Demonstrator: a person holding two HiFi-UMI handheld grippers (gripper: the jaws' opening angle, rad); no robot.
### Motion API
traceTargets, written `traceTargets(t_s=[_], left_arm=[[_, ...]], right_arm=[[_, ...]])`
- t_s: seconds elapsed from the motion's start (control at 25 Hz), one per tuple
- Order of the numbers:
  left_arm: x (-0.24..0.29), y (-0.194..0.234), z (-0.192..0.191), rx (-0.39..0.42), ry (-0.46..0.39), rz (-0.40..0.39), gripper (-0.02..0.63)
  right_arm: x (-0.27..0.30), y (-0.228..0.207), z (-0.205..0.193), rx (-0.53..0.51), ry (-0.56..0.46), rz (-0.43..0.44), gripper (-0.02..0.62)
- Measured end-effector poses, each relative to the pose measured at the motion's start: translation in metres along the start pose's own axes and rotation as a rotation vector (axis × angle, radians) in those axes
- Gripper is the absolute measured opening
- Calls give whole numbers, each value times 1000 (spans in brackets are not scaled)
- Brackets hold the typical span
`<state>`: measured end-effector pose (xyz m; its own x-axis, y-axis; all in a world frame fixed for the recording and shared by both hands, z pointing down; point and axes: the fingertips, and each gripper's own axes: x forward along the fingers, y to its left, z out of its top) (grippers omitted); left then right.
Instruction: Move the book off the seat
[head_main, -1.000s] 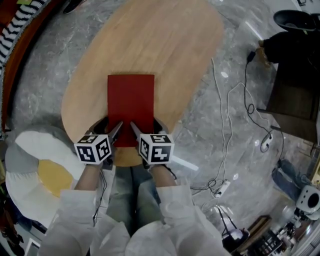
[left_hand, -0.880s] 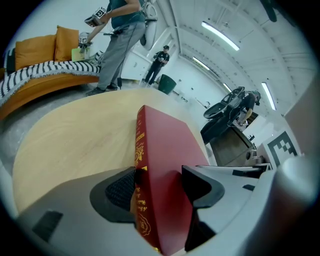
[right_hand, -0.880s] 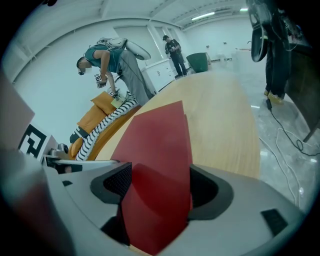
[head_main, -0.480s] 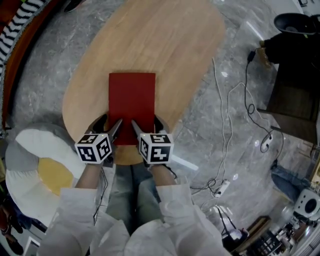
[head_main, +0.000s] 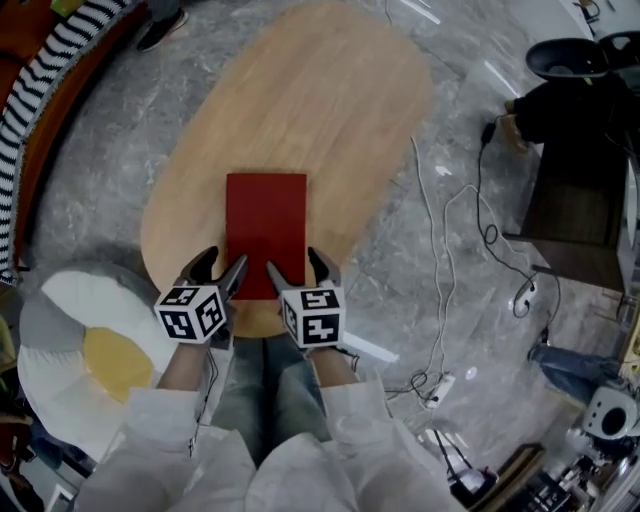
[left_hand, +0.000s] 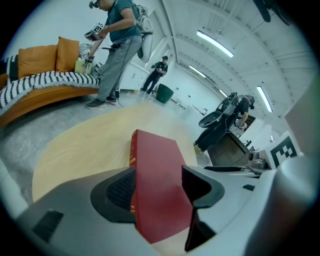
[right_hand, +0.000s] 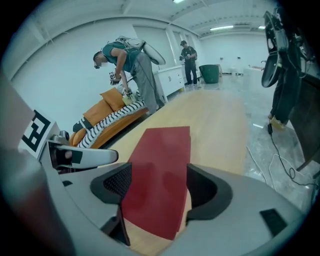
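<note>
A red hardcover book (head_main: 265, 225) lies flat near the front end of the oval wooden seat (head_main: 300, 100). My left gripper (head_main: 222, 266) is at the book's near left corner, open, one jaw outside the spine edge and one over the cover. My right gripper (head_main: 297, 266) is open at the near right corner in the same way. In the left gripper view the book (left_hand: 155, 165) fills the gap between the jaws of the left gripper (left_hand: 159, 181). The right gripper view shows the book (right_hand: 162, 155) running between the jaws of the right gripper (right_hand: 155, 182).
A white and yellow egg-shaped cushion (head_main: 70, 345) lies on the marble floor at the near left. Cables (head_main: 450, 230) and a power strip (head_main: 437, 383) trail on the right, beside a dark cabinet (head_main: 575, 205). A striped sofa (head_main: 45, 75) stands far left. People (left_hand: 117, 45) stand beyond.
The head view has shifted a little, so table and book sit slightly lower and more central. Both grippers stay open at the book's near corners; the book has not visibly moved on the wood.
</note>
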<state>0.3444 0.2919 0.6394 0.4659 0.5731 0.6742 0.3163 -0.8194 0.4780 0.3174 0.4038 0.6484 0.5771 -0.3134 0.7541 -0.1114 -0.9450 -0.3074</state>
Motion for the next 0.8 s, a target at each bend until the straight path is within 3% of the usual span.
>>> traceTargets(t_s=[0.2, 0.44, 0.8], left_arm=[[-37, -31, 26, 18, -28, -34, 287], [-84, -84, 70, 146, -51, -89, 287], [-171, -154, 150, 237, -191, -159, 250]], right_arm=[[-42, 24, 35, -46, -52, 36, 346], [-103, 58, 93, -112, -118, 76, 306], [-194, 102, 171, -204, -280, 91, 245]])
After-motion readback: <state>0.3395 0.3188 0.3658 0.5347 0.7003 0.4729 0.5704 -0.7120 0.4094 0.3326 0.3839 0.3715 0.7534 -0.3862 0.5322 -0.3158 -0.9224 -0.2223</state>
